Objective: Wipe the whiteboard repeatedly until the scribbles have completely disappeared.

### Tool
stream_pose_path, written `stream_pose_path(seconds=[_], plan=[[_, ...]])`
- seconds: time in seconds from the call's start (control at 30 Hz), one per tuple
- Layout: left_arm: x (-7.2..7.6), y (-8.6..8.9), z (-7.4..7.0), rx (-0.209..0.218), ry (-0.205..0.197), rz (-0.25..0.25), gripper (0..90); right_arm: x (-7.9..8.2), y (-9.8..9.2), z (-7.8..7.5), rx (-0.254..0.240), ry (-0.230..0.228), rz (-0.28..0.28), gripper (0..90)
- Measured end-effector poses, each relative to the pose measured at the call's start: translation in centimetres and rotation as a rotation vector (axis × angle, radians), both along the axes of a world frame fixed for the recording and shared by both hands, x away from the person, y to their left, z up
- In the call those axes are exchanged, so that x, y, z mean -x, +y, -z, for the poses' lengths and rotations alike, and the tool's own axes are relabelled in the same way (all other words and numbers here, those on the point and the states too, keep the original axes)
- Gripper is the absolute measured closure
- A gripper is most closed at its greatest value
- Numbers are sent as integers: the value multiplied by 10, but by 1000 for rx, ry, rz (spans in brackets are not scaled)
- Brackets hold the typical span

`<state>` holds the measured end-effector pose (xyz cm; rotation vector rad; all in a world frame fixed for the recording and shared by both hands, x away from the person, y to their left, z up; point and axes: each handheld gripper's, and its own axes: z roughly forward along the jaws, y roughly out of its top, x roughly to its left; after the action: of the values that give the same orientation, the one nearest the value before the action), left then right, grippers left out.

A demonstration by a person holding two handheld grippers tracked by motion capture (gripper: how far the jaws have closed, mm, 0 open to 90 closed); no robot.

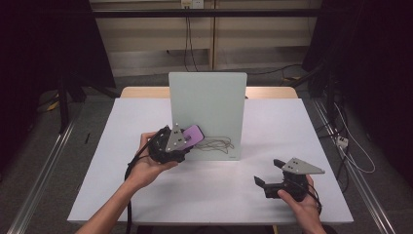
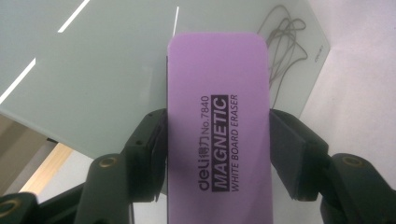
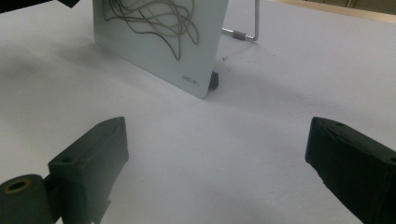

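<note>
Behind the whiteboard (image 3: 187, 51), seemingly, a wire stand (image 3: 247, 28) props it.

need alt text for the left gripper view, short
A purple whiteboard eraser, printed "MAGNETIC WHITE BOARD ERASER", is clamped between the two black jaws of the left gripper and held up to a pale glass whiteboard. A scribbled line marks the board at upper right, above the white table.

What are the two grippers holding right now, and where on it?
Left gripper clamps the purple eraser across its long sides, near mid-length. Right gripper: jaws open, nothing held.
</note>
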<state>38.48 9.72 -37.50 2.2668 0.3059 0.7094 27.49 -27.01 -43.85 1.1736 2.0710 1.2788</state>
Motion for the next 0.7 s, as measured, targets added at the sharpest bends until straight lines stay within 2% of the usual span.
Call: stream_pose_path(seconds=[0.53, 0.7], plan=[[-1, -3, 10, -7, 25, -17, 411, 0, 0, 0, -1, 0, -4, 57], [-1, -4, 12, -29, 34, -19, 409, 0, 0, 0, -1, 1, -5, 57]])
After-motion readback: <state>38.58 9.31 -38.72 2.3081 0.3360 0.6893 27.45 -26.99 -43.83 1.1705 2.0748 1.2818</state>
